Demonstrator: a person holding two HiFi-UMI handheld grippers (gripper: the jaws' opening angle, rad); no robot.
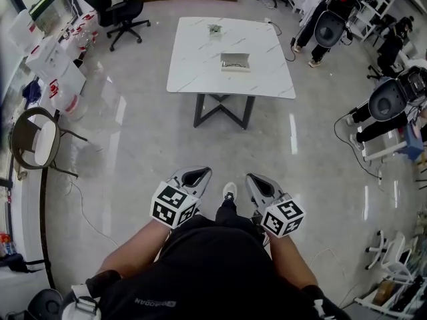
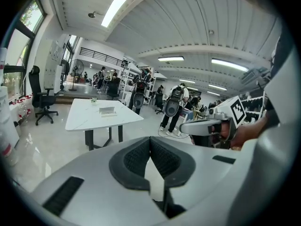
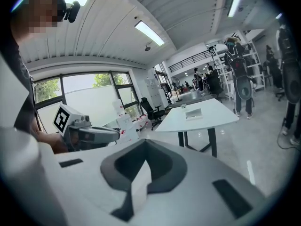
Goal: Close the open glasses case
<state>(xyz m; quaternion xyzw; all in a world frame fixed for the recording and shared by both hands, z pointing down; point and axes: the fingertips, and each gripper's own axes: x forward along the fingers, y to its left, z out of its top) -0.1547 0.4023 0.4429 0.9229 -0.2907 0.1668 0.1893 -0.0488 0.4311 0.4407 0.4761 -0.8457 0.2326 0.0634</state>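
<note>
The open glasses case (image 1: 235,61) lies on the white marble-look table (image 1: 193,79), far ahead of me across the floor. It also shows small on the table in the left gripper view (image 2: 107,110) and the right gripper view (image 3: 193,113). Both grippers are held close to my body, well short of the table. My left gripper (image 1: 195,176) (image 2: 150,140) has its jaws together with nothing in them. My right gripper (image 1: 259,182) (image 3: 145,142) is likewise shut and empty. Each gripper shows from the side in the other's view.
A small green item (image 1: 214,29) sits at the table's far edge. A black office chair (image 1: 120,9) stands far left and a brown round chair (image 1: 37,139) at left. Black wheeled machines (image 1: 330,22) (image 1: 390,99) and floor cables line the right. White boxes (image 1: 53,65) are stacked at left.
</note>
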